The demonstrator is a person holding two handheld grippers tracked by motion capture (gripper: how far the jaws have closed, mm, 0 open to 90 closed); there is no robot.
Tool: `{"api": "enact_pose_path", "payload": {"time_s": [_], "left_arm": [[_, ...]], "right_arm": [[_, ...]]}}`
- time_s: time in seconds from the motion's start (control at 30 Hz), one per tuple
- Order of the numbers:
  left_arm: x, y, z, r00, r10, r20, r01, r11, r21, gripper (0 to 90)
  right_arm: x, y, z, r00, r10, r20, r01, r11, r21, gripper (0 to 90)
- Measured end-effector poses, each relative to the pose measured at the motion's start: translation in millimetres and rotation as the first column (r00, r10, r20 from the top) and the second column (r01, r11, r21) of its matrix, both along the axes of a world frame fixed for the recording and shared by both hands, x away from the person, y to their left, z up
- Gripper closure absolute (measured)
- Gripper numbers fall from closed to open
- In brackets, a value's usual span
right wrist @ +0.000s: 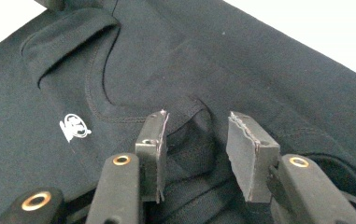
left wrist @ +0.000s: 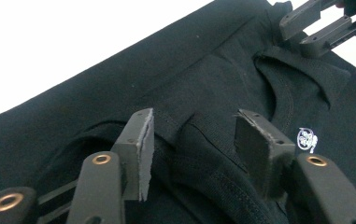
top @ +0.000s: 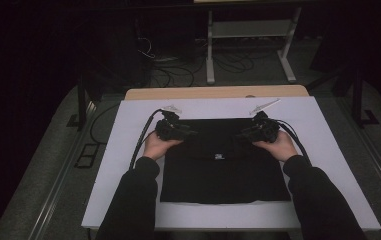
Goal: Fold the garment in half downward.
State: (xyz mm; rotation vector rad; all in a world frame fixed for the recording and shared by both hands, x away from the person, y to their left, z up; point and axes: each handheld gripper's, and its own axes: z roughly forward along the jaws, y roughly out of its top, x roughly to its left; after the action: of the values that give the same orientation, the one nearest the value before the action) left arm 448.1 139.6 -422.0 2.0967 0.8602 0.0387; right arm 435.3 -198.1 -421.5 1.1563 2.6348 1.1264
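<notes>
A black garment [top: 223,170] lies flat on the white table cover [top: 328,150], with a small white logo [top: 218,156] near its middle. My left gripper [top: 190,132] rests at the garment's upper left and my right gripper [top: 243,134] at its upper right, both pointing inward. In the left gripper view the jaws of my left gripper [left wrist: 192,135] straddle a raised fold of the garment [left wrist: 208,140]; the pads stand apart from it. In the right gripper view my right gripper [right wrist: 196,135] likewise brackets a fold near the neckline [right wrist: 189,135], with gaps showing beside the pads.
A wooden table edge [top: 218,92] shows beyond the white cover. Behind it stand a white metal frame [top: 250,30] and loose cables on the floor [top: 178,70]. Black cables [top: 143,137] trail from each gripper across the cover. The person's dark sleeves [top: 133,200] enter from below.
</notes>
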Motion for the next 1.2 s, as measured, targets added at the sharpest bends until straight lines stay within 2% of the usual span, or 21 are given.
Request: {"api": "enact_pose_path", "payload": {"time_s": [0.23,0.53,0.6,0.8,1.07,1.2], "left_arm": [[1.1,-5.0,-6.5,0.9999,-0.011,0.005,0.011,0.9997,0.024,50.8],[1.6,-10.2,-15.7,0.9998,-0.019,-0.009,0.019,0.9988,0.045,51.1],[2.1,-10.2,-17.4,0.9998,-0.017,-0.008,0.017,0.9978,0.063,51.2],[1.9,-10.0,-22.2,0.9997,-0.014,-0.018,0.015,0.9982,0.058,53.2],[0.0,-10.2,-23.4,0.9987,-0.018,-0.047,0.020,0.9987,0.047,65.2],[-0.1,-8.7,-21.9,0.9980,-0.012,-0.063,0.015,0.9990,0.043,72.8]], "right_arm": [[-0.4,3.3,-2.7,0.9999,0.012,-0.002,-0.012,0.9999,-0.012,56.9],[-0.5,6.4,-6.6,0.9998,0.018,-0.004,-0.018,0.9993,-0.033,56.9],[-0.1,7.0,-7.6,0.9999,0.014,-0.003,-0.014,0.9992,-0.038,56.9],[1.2,11.0,-12.9,1.0000,0.009,0.000,-0.009,0.9988,-0.047,57.5],[0.3,15.1,-15.9,1.0000,-0.002,0.003,0.002,0.9976,-0.069,78.3],[-0.9,12.4,-12.9,0.9999,0.013,-0.003,-0.014,0.9987,-0.050,82.7]]}}
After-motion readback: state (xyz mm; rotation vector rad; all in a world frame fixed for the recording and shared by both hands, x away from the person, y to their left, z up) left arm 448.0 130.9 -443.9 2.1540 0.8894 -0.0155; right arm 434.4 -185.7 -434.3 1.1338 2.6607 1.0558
